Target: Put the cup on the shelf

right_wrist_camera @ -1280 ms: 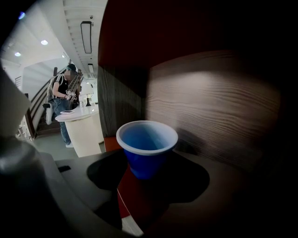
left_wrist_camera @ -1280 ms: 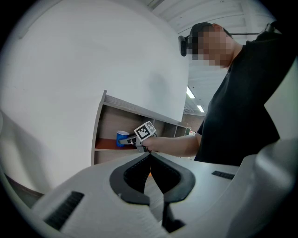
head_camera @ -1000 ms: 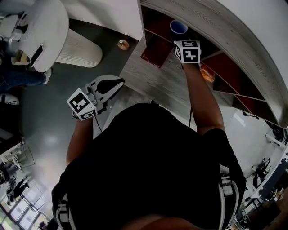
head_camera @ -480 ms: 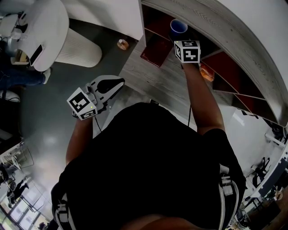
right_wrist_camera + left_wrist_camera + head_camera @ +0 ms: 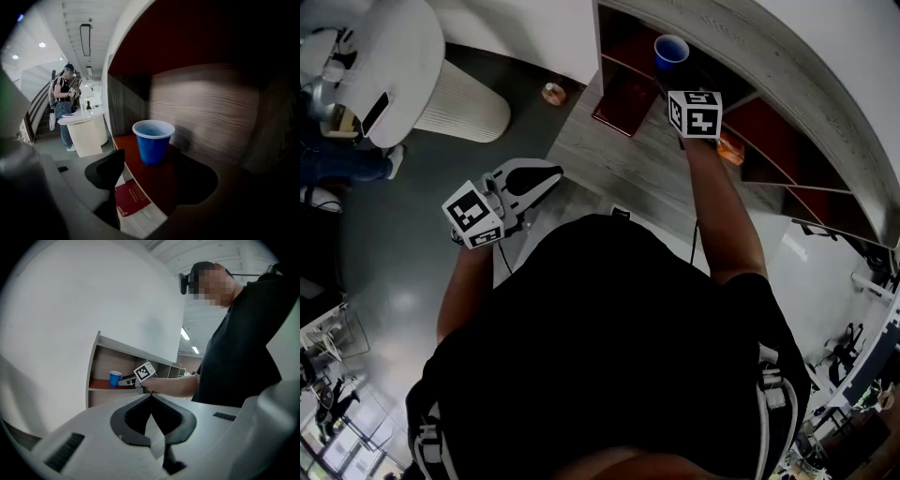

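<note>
A blue cup [image 5: 153, 143] stands upright on the red board of the shelf [image 5: 187, 187], in the end compartment beside the wooden back wall. My right gripper [image 5: 157, 176] is open, a short way in front of the cup; the jaws stand wide on either side and do not touch it. From the head view the cup [image 5: 671, 52] sits just beyond the right gripper's marker cube [image 5: 695, 112]. My left gripper [image 5: 151, 397] is shut with nothing in it, held low at my left [image 5: 546, 178], away from the shelf. It looks at the cup [image 5: 115, 378] from afar.
A dark red booklet [image 5: 132, 197] lies on the wooden board below the cup. An orange thing [image 5: 731, 150] sits in the shelf to the right. A round white counter [image 5: 394, 66] stands on the left, with a person [image 5: 63, 108] beside it. A small object [image 5: 553, 92] lies on the floor.
My right gripper has drawn back a little from the cup, which stays on the shelf; a gap now shows between them. The left gripper has barely moved.
</note>
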Available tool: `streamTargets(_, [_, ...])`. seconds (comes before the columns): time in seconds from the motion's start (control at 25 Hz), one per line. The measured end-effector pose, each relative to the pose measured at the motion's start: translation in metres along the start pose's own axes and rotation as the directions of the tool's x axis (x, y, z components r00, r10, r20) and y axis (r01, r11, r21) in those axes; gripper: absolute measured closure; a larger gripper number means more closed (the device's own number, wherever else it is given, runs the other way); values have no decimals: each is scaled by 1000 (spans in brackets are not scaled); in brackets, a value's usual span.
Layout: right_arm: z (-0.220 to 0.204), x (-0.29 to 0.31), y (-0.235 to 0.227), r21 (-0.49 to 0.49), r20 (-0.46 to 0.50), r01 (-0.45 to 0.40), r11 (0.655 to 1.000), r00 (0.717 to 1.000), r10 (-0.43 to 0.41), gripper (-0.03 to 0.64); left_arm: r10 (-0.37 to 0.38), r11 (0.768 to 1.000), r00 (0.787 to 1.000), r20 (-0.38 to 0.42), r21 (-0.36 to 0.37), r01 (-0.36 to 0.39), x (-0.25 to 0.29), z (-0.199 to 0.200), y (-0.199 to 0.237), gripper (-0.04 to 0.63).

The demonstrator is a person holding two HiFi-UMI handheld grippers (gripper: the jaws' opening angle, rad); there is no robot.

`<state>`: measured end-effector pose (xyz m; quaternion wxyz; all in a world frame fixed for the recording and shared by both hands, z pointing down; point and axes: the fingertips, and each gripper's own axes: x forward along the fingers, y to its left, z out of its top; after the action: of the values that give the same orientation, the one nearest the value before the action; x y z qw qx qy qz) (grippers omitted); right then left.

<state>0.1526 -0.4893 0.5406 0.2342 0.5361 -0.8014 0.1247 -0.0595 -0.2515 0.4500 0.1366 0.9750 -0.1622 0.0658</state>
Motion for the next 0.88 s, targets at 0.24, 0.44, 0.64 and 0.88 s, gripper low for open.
streamTargets(0.24, [-2,-32,14,20,23,9,1000,1000,-9,299,-43,999,999,-2,13,43,-10,-5,-18,578])
streamTargets(0.44, [7,-67,36,52,86,-25,998,996,21,301,-65,997,998,12,32,64,-24,-7,-32,577])
streamTargets(0.64, [30,-114,64,98,188,-69,993,981,49,391,-95,994,995,20,51,94,-40,-8,-49,577])
streamTargets(0.88, [59,-176,94,191,308,-139,972,948,75,493,-133,989,991,34,67,131,-62,-13,-67,578])
